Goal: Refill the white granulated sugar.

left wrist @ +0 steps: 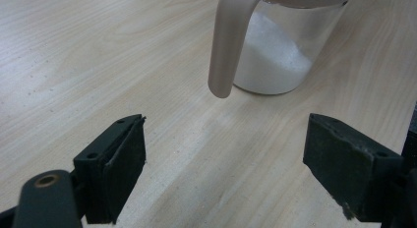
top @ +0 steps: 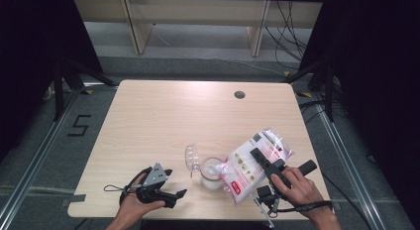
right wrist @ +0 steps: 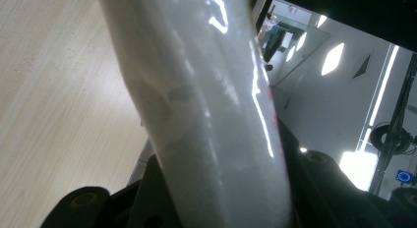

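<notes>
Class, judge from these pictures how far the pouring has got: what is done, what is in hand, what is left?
Done: the lid is open and white grains already lie in the jar. In hand: the right hand-held gripper holds the bag tilted over the jar. Left: probably finishing the pour and closing the lid; the left hand-held gripper waits open.

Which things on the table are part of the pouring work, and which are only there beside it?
Part of the work:
- bag, clamped in right gripper
- jar with white powder
- jar lid

Only there:
- left gripper, open, idle
- table hole
</notes>
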`<state>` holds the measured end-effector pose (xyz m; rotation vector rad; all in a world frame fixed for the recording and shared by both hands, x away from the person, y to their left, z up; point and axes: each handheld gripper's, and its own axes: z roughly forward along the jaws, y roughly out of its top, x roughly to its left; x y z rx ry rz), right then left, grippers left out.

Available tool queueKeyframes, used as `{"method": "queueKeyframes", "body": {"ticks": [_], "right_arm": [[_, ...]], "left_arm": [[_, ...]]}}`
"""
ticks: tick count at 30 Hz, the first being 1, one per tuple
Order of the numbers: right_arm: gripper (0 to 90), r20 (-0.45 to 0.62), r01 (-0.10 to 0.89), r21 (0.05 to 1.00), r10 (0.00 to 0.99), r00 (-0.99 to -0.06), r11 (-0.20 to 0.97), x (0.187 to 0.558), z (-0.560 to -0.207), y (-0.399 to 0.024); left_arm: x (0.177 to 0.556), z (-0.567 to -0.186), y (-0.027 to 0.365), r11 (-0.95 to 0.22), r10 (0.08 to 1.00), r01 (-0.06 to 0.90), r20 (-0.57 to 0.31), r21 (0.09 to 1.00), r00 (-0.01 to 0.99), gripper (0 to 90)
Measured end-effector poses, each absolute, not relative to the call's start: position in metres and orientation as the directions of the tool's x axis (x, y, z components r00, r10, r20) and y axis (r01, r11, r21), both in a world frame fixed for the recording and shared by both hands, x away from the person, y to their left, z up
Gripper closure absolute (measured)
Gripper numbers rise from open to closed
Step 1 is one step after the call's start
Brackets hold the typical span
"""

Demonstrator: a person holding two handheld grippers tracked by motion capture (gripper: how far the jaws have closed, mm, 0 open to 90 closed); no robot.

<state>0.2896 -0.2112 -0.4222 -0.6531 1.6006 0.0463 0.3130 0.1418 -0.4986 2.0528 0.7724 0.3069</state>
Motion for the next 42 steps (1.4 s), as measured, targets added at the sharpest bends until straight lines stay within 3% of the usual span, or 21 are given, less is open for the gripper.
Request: {"method": "queueKeyframes", "body": {"ticks": [5, 9, 10, 13, 23, 26, 28, 42], "right_arm": [[67.8, -0.942, -0.429, -0.292, -0.334, -0.023, 0.855, 0.29, -0.4243, -0.2128], [67.8, -0.942, -0.426, -0.29, -0.333, -0.028, 0.857, 0.2904, -0.4242, -0.2137], [67.9, -0.93, -0.442, -0.328, -0.368, -0.006, 0.835, 0.2927, -0.4225, -0.2138], [68.0, -0.944, -0.43, -0.286, -0.329, -0.027, 0.856, 0.2916, -0.4247, -0.2151], [68.5, -0.944, -0.435, -0.278, -0.327, -0.039, 0.856, 0.292, -0.4237, -0.2151], [68.7, -0.943, -0.456, -0.293, -0.331, -0.005, 0.84, 0.2932, -0.4219, -0.2147], [69.0, -0.955, -0.437, -0.251, -0.295, -0.035, 0.864, 0.2924, -0.4243, -0.2172], [70.5, -0.945, -0.452, -0.274, -0.325, -0.036, 0.849, 0.2937, -0.4215, -0.2161]], "left_arm": [[0.313, -0.4986, 0.1418, -0.405, 0.629, 0.407, -0.073, 0.819, 0.774, 15.9], [0.313, -0.4985, 0.1418, -0.405, 0.629, 0.407, -0.073, 0.819, 0.774, 15.9], [0.3131, -0.4985, 0.1419, -0.406, 0.629, 0.407, -0.073, 0.819, 0.774, 15.9], [0.3131, -0.4986, 0.1418, -0.405, 0.629, 0.407, -0.073, 0.819, 0.774, 15.9], [0.313, -0.4985, 0.1419, -0.404, 0.63, 0.407, -0.074, 0.82, 0.773, 15.9], [0.313, -0.4984, 0.1419, -0.402, 0.63, 0.406, -0.074, 0.82, 0.773, 15.9], [0.3129, -0.4984, 0.1419, -0.402, 0.631, 0.407, -0.074, 0.821, 0.772, 15.9], [0.3129, -0.4984, 0.1419, -0.402, 0.631, 0.407, -0.074, 0.82, 0.773, 15.9]]}}
